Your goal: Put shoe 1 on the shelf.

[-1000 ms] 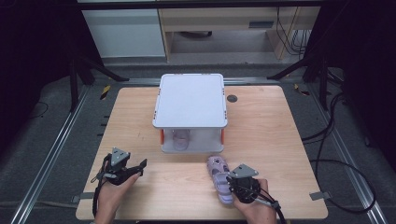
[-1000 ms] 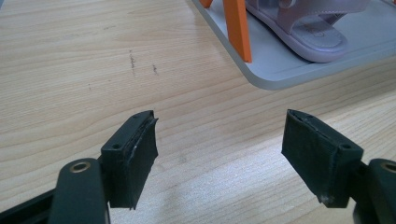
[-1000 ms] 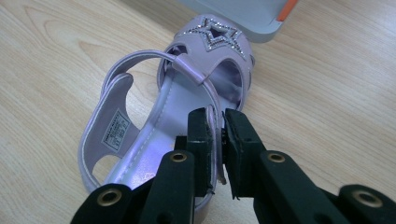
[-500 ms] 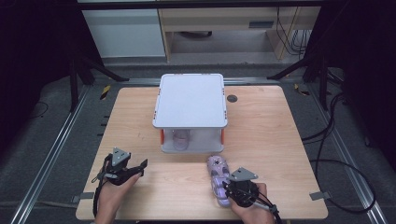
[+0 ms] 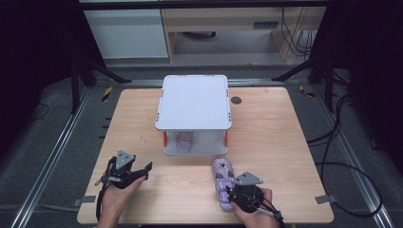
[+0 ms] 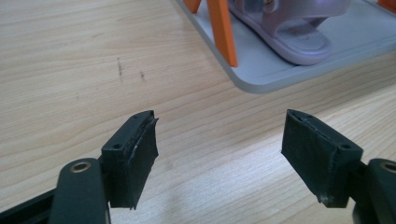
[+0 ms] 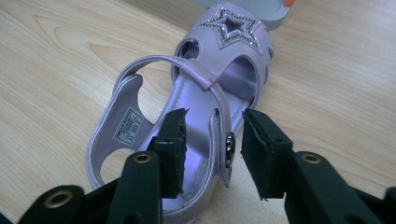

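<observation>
A purple sandal with a glittery star on its toe lies flat on the wooden table, in front of the white rack. My right gripper is at its heel end. In the right gripper view this gripper straddles the sandal's side wall with the buckle. Its jaws have just been opening and the pads stand off the strap. A second purple sandal sits on the rack's lower shelf. My left gripper rests at the front left, open and empty.
The rack stands mid-table on orange posts. A round cable hole lies at the back right of the tabletop. Bare wood stretches right of the rack and between the two hands.
The right gripper's jaws have spread a little at the sandal's heel end. The sandal, the rack and the left gripper have kept their places.
</observation>
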The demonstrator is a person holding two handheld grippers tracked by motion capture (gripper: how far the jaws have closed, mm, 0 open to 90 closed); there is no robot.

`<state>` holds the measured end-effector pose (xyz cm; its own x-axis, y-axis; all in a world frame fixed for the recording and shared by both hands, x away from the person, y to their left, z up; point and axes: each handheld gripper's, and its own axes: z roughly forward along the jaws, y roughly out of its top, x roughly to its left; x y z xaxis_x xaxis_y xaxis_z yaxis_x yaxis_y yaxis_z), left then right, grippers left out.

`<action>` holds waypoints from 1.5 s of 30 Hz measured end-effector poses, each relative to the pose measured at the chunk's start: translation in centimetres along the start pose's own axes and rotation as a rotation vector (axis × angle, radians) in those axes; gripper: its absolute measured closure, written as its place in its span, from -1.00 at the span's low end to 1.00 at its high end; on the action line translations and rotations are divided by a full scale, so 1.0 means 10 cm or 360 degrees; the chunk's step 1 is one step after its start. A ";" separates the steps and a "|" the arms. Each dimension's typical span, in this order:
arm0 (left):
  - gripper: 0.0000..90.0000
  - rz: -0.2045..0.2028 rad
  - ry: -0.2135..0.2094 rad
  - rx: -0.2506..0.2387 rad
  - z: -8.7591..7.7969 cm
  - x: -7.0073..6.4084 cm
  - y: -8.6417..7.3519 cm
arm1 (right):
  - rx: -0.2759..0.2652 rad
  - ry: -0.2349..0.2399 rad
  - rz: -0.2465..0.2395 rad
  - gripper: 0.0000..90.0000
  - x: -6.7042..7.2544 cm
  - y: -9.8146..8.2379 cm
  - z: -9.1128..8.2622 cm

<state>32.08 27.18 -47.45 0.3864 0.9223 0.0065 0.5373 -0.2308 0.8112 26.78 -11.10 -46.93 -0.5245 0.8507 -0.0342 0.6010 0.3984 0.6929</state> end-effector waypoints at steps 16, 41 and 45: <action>-0.44 0.0026 -0.0039 -0.0041 -0.03 -0.10 0.06 | -0.0008 -0.0057 -0.0014 0.71 0.02 0.01 0.11; -0.43 0.0024 -0.0154 -0.0135 -0.24 -0.16 0.39 | -0.0218 -0.0135 0.0065 0.81 0.16 0.67 0.24; -0.44 0.0020 -0.0161 -0.0132 -0.23 -0.14 0.41 | -0.0248 -0.0158 0.0100 0.81 0.16 0.78 0.40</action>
<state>32.01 25.70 -42.80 0.4687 0.8825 -0.0388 0.4699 -0.2119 0.8569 33.05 -5.23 -44.44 -0.4222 0.9050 -0.0526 0.5262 0.2919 0.7987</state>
